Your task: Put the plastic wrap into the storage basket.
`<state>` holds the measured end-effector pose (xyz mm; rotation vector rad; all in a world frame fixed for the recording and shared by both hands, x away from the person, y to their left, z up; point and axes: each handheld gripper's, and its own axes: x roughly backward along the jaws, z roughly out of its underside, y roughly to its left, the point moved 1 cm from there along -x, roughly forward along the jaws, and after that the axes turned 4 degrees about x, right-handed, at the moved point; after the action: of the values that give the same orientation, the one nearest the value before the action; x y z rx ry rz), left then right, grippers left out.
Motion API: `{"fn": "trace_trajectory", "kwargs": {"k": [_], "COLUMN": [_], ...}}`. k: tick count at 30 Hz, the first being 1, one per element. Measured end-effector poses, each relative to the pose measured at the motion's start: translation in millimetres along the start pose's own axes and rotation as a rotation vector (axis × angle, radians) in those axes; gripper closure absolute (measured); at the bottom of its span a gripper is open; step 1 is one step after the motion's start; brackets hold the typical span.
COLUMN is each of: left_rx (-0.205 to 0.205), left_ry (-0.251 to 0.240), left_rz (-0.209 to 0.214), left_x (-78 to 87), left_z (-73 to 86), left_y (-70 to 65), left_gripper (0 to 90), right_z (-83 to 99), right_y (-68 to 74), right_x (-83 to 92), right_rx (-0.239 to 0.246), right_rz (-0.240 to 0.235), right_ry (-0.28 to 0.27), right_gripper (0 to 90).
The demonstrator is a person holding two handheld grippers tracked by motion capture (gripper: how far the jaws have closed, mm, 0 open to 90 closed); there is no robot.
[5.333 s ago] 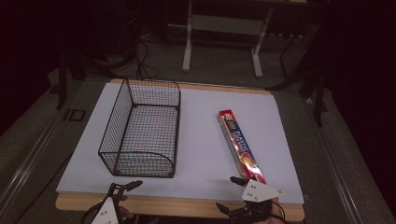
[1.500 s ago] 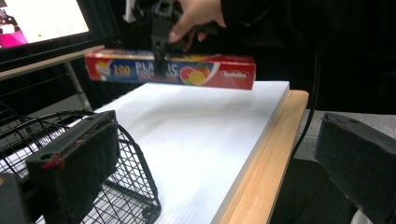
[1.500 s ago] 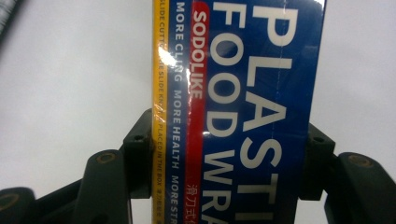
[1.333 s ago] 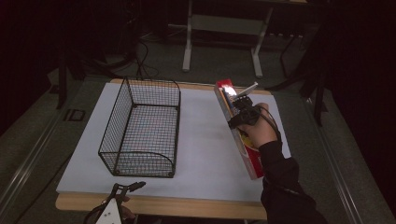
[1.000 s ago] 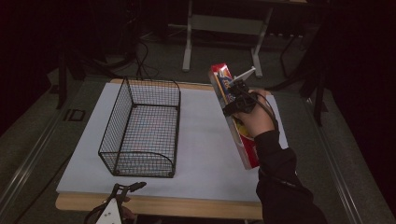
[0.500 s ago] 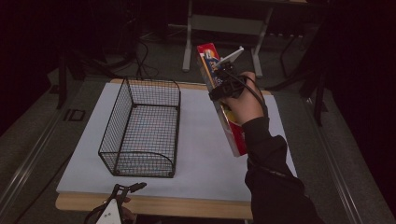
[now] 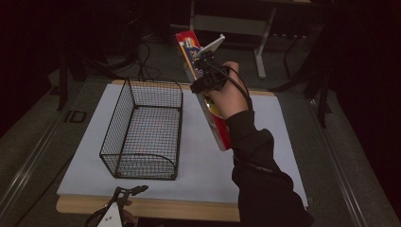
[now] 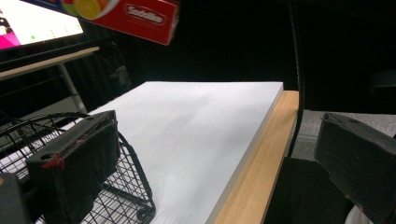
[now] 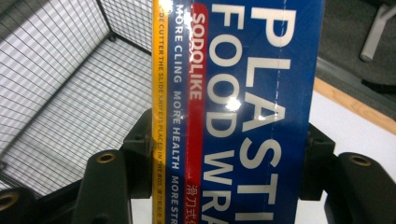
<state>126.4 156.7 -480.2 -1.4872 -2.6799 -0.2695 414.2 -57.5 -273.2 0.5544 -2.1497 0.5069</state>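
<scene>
Aloft, plastic wrap box [image 7: 204,90] tilted, lengthwise up-left

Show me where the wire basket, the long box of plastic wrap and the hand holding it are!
wire basket [image 7: 142,137]: high view, on its mesh floor.
plastic wrap box [image 7: 220,132]: high view, on its lower red end.
right gripper [image 7: 202,64]: high view, where its jaws clamp the box.

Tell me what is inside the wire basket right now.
The wire basket holds nothing: through its mesh the white table surface shows. The plastic wrap box hangs clamped in the right tool, above the table beside the basket, hiding none of its inside.
</scene>
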Motion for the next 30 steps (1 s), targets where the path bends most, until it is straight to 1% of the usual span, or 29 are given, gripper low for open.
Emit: {"fn": "trace_trajectory", "kwargs": {"k": [2, 6, 10, 11, 12, 13, 14, 15, 16, 17, 20, 21, 24, 25, 26, 28, 30], "left_rx": [0.002, 0.002, 0.002, 0.002, 0.000, 0.000, 0.000, 0.001, 0.003, 0.003, -0.002, -0.005, 0.000, -0.003, -0.003, 0.001, 0.001], "left_ry": [-0.001, -0.001, -0.002, -0.002, -0.003, -0.008, -0.012, -0.012, -0.011, -0.011, -0.010, -0.008, -0.014, -0.015, -0.016, -0.017, -0.017], "left_rz": [0.001, 0.004, 0.005, 0.005, 0.004, 0.003, 0.002, 0.003, 0.003, 0.003, 0.006, 0.004, 0.002, 0.002, 0.003, 0.007, 0.009], "left_x": [0.1, 0.6, 1.0, 1.0, 1.4, 1.7, 2.3, 2.5, 2.5, 2.5, 2.7, 2.7, 3.2, 3.4, 3.7, 4.0, 3.8], "left_z": [0.0, -0.2, -0.3, -0.3, -0.8, -1.1, -1.2, -1.2, -1.1, -1.1, -1.4, -1.4, -1.9, -2.0, -2.0, -1.9, -1.7], "left_y": [0.2, 0.0, -0.4, -0.4, -0.3, -0.1, 0.0, 0.2, 0.3, 0.3, -0.7, -1.1, -1.5, -1.6, -1.7, -1.8, -1.6], "left_gripper": [0.7, 0.7, 0.7, 0.7, 0.7, 0.7, 0.7, 0.7, 0.7, 0.7, 0.7, 0.7, 0.7, 0.7, 0.7, 0.7, 0.7], "right_z": [-6.0, -15.6, -23.6, -23.6, -26.8, -26.8, -28.6, -28.6, -30.6, -30.6, -33.5, -34.6, -35.1, -36.1, -36.6, -36.6, -36.7], "right_y": [6.0, 19.5, 32.8, 32.8, 41.7, 41.7, 49.3, 49.3, 58.0, 58.0, 70.7, 78.1, 82.0, 89.8, 96.2, 99.0, 104.6], "right_x": [0.0, -1.0, -2.1, -2.1, -2.8, -2.8, -4.3, -4.3, -6.9, -6.9, -11.1, -14.1, -16.0, -20.5, -25.5, -28.1, -33.9], "right_rx": [0.000, 0.018, 0.032, 0.032, 0.042, 0.042, 0.039, 0.039, 0.044, 0.044, 0.053, 0.048, 0.050, 0.068, 0.097, 0.105, 0.097], "right_rz": [-0.011, -0.019, -0.046, -0.046, -0.075, -0.075, -0.095, -0.095, -0.106, -0.106, -0.128, -0.146, -0.148, -0.143, -0.143, -0.146, -0.153], "right_ry": [-0.015, -0.030, -0.044, -0.044, -0.063, -0.063, -0.083, -0.083, -0.097, -0.097, -0.112, -0.129, -0.134, -0.146, -0.166, -0.170, -0.186], "right_gripper": [39.2, 39.2, 39.2, 39.2, 39.2, 39.2, 39.2, 39.2, 39.2, 39.2, 39.2, 39.2, 39.2, 39.2, 39.2, 39.2, 39.2]}}
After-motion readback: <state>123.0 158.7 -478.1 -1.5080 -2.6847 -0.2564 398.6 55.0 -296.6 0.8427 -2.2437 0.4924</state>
